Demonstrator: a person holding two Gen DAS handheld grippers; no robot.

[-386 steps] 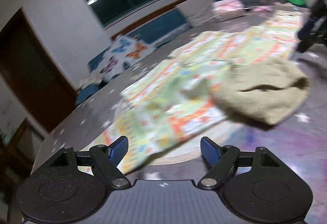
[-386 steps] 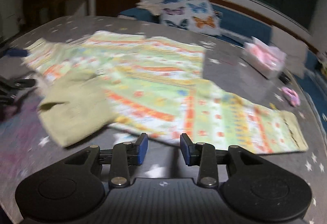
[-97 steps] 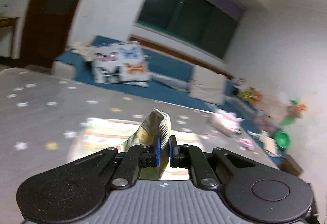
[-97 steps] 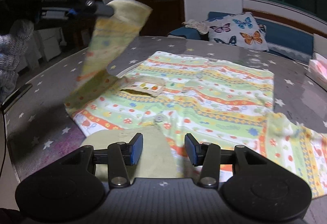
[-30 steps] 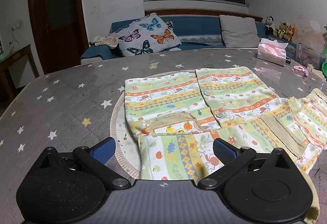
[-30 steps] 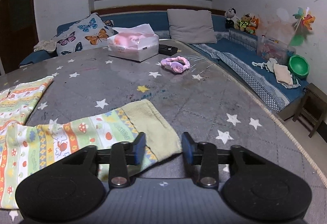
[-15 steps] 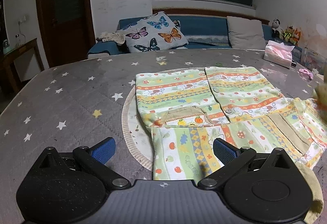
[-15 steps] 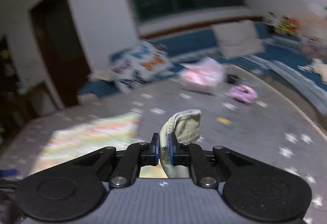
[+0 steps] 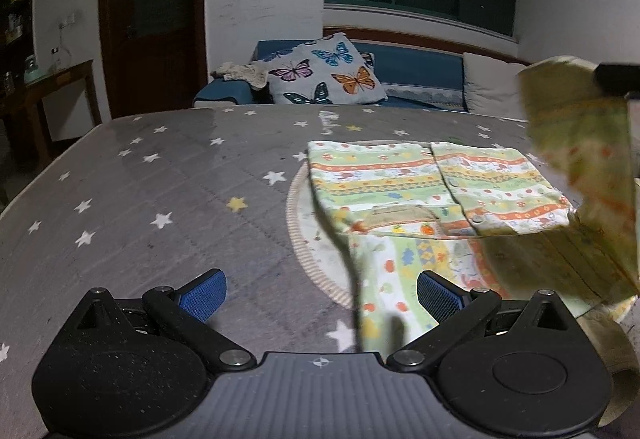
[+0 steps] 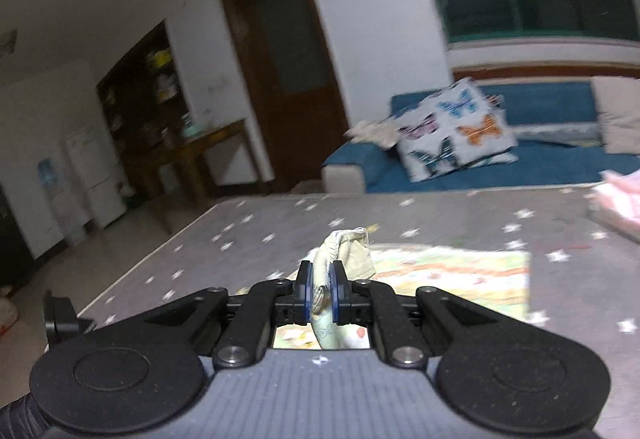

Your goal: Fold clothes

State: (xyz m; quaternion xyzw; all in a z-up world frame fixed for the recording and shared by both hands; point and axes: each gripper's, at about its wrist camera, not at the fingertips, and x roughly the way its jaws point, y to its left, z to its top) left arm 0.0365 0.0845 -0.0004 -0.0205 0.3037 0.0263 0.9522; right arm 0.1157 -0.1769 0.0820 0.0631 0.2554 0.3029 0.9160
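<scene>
A child's striped green, yellow and orange shirt [image 9: 420, 183] lies on the grey star-patterned table [image 9: 160, 191], its near-left sleeve folded across the front. My right gripper [image 10: 320, 297] is shut on the ribbed cuff [image 10: 344, 251] of the other sleeve. That sleeve [image 9: 580, 143] hangs lifted in the air at the right of the left wrist view, with the right gripper's tip [image 9: 618, 77] at its top. My left gripper [image 9: 320, 293] is open and empty, low over the table near the shirt's front-left edge.
A round mat [image 9: 304, 239] lies under the shirt. A blue sofa [image 9: 416, 63] with a butterfly cushion [image 9: 324, 71] stands behind the table. A pink tissue pack [image 10: 620, 195] sits at the table's far right. A wooden side table [image 9: 48, 95] and door stand to the left.
My right gripper has closed on the right sleeve's cuff and lifted it up and toward the left over the shirt. My left gripper, which folded the left sleeve earlier, has shifted left and stays open.
</scene>
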